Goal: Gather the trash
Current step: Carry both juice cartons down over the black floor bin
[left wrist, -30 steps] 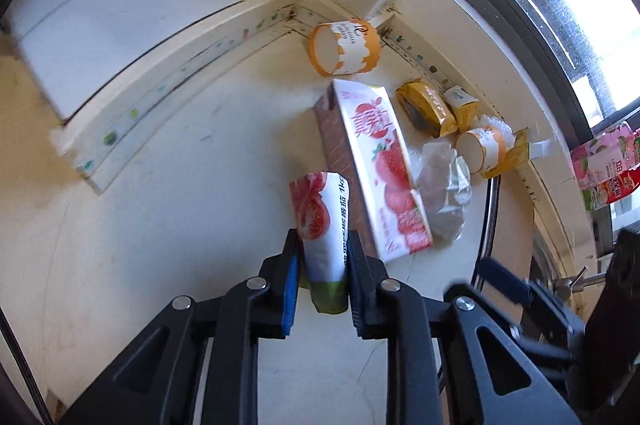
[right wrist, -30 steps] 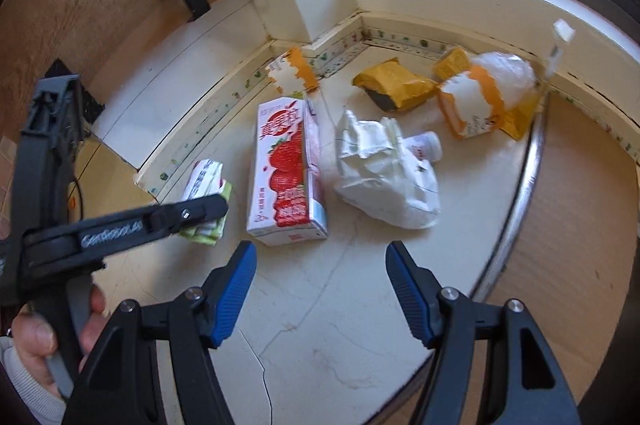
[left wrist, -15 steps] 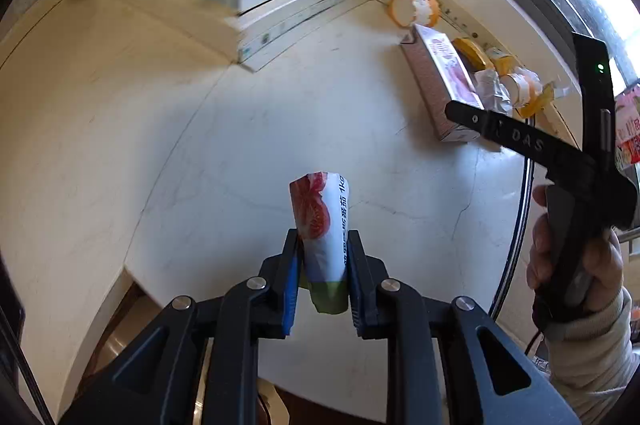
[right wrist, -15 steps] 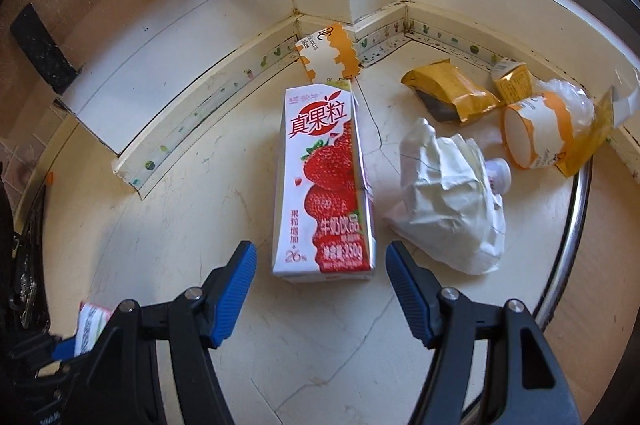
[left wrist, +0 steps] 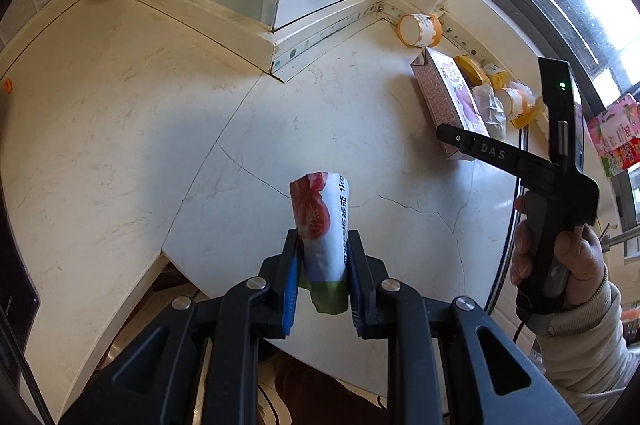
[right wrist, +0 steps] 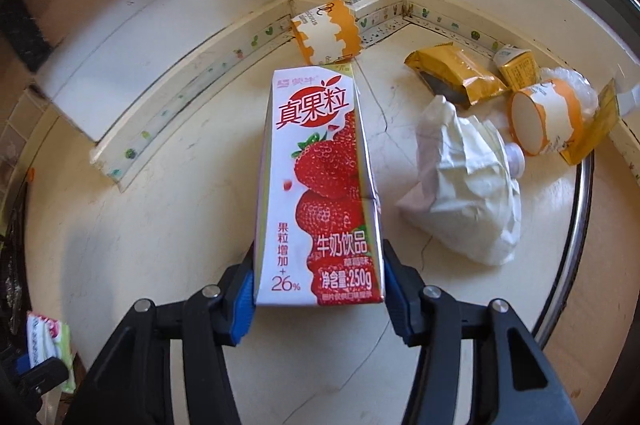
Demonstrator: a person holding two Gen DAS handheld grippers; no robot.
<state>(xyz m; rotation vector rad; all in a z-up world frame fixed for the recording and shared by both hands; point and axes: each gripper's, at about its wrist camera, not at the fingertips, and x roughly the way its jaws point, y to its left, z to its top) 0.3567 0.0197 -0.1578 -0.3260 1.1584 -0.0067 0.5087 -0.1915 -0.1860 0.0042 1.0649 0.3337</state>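
Now our right tool [right wrist: 318, 291] is closing around the strawberry milk carton [right wrist: 320, 185] lying on the bench [right wrist: 160, 225], while our left tool [left wrist: 322, 281], carried clear, grips the tomato-print packet [left wrist: 322, 225].

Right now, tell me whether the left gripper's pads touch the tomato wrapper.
Touching. The left wrist view shows the left gripper with both blue pads pressed flat against the sides of the tomato wrapper, no gap either side, holding it clear of the counter.
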